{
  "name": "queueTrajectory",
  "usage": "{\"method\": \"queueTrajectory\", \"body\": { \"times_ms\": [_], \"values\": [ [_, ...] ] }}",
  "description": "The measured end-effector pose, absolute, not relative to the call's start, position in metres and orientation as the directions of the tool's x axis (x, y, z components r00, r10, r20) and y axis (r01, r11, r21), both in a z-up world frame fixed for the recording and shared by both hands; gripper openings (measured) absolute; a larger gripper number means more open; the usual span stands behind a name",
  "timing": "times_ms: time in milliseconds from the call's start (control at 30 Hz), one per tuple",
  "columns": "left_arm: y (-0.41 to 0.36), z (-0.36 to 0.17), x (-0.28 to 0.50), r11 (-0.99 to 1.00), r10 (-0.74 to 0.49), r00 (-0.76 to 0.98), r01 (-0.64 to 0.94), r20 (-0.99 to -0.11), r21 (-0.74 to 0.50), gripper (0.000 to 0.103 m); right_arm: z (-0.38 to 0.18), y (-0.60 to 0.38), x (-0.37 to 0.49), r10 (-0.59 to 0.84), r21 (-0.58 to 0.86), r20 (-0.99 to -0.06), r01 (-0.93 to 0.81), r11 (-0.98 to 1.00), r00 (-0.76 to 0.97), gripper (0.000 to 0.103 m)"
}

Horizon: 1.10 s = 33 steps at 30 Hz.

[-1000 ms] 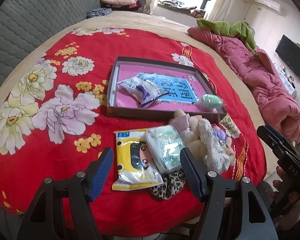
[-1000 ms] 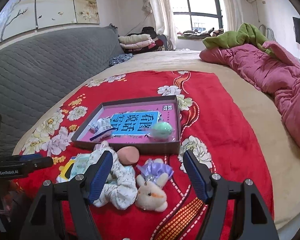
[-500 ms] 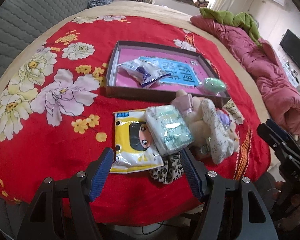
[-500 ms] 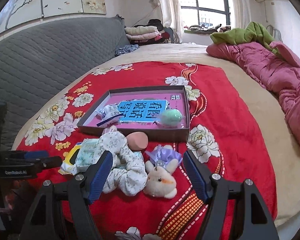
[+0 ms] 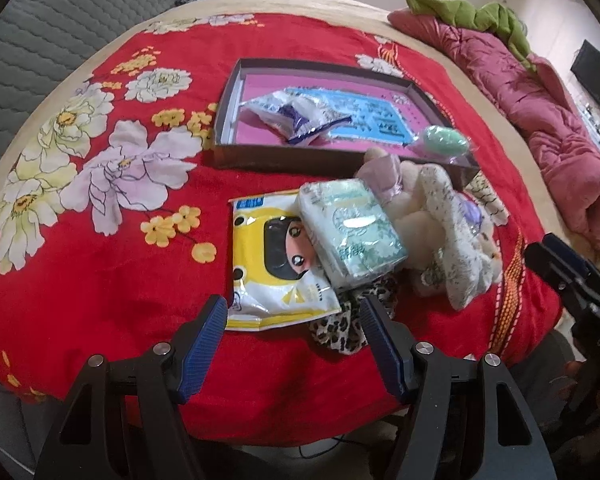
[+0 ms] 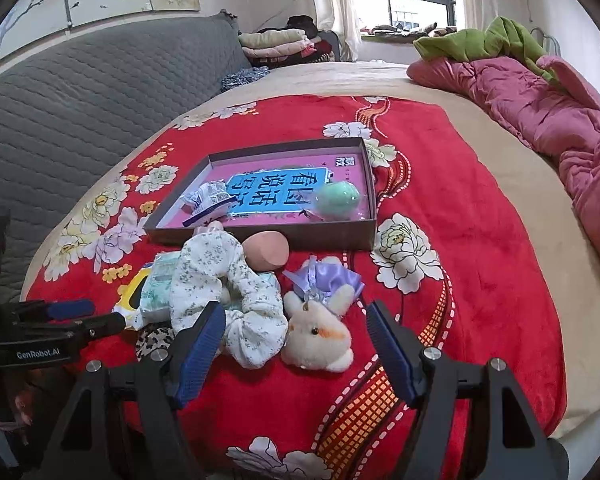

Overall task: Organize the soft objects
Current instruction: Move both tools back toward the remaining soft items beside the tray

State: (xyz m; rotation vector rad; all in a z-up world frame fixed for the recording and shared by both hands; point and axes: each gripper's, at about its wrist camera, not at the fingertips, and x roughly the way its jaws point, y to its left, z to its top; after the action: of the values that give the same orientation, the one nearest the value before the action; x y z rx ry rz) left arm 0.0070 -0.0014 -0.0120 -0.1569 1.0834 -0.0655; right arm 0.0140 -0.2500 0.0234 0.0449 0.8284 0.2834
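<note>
Peach sponge (image 6: 267, 250) shows only from the right; both tools (image 5: 292, 312) (image 6: 296, 320) gape wide, empty

"GenRobot.AI" reads in white on the black body of the left gripper (image 6: 66, 310). Large Chinese characters, "看图说话", cover the blue card (image 6: 278, 192) lying in the brown shallow box (image 6: 260, 238).

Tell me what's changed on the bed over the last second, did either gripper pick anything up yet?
Nothing picked up. The left gripper has come in lower toward the yellow wipes pack and tissue pack, jaws open. The right gripper has closed in on the floral scrunchie and plush bunny, also open and empty. The pile, the box tray and its green sponge stayed put.
</note>
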Motion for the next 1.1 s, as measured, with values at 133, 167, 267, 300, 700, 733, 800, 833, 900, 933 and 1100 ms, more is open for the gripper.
{"method": "queueTrajectory", "body": {
  "times_ms": [133,167,267,300,700,733,800,833,900,933,1100],
  "values": [
    [-0.003,-0.018,0.010,0.991,-0.109,0.454,-0.025,-0.884,-0.135,0.070,0.020,-0.253,0.017,0.276,0.169,-0.726,-0.225,0.960,0.630,0.072],
    [-0.003,-0.019,0.011,0.991,-0.107,0.454,-0.025,-0.884,-0.133,0.070,0.018,-0.253,0.017,0.276,0.170,-0.727,-0.225,0.959,0.629,0.072],
    [-0.005,-0.027,0.014,0.991,-0.105,0.440,-0.027,-0.892,-0.130,0.070,0.015,-0.253,0.020,0.275,0.171,-0.736,-0.223,0.960,0.619,0.072],
    [-0.005,-0.029,0.014,0.992,-0.100,0.438,-0.027,-0.894,-0.124,0.070,0.013,-0.253,0.020,0.276,0.174,-0.737,-0.222,0.960,0.617,0.072],
    [-0.006,-0.047,0.028,0.995,-0.048,0.433,-0.063,-0.900,-0.083,0.071,-0.008,-0.254,0.032,0.247,0.167,-0.780,-0.189,0.968,0.575,0.072],
    [-0.004,-0.047,0.028,0.994,-0.053,0.436,-0.067,-0.899,-0.091,0.071,-0.011,-0.255,0.033,0.238,0.165,-0.787,-0.178,0.970,0.569,0.072],
    [-0.001,-0.048,0.029,0.992,-0.055,0.438,-0.075,-0.897,-0.098,0.071,-0.014,-0.258,0.034,0.230,0.165,-0.794,-0.164,0.972,0.563,0.072],
    [0.000,-0.047,0.029,0.993,-0.051,0.441,-0.076,-0.896,-0.094,0.070,-0.016,-0.260,0.035,0.223,0.162,-0.799,-0.157,0.974,0.558,0.072],
    [0.001,-0.046,0.028,0.993,-0.040,0.448,-0.079,-0.893,-0.084,0.070,-0.017,-0.263,0.036,0.208,0.153,-0.805,-0.144,0.978,0.555,0.072],
    [0.002,-0.045,0.028,0.993,-0.035,0.454,-0.082,-0.890,-0.081,0.070,-0.018,-0.264,0.037,0.204,0.153,-0.810,-0.137,0.979,0.550,0.072],
    [0.016,-0.043,0.029,0.989,-0.026,0.462,-0.118,-0.886,-0.090,0.070,-0.025,-0.270,0.038,0.178,0.137,-0.838,-0.116,0.984,0.516,0.072]
  ]
}}
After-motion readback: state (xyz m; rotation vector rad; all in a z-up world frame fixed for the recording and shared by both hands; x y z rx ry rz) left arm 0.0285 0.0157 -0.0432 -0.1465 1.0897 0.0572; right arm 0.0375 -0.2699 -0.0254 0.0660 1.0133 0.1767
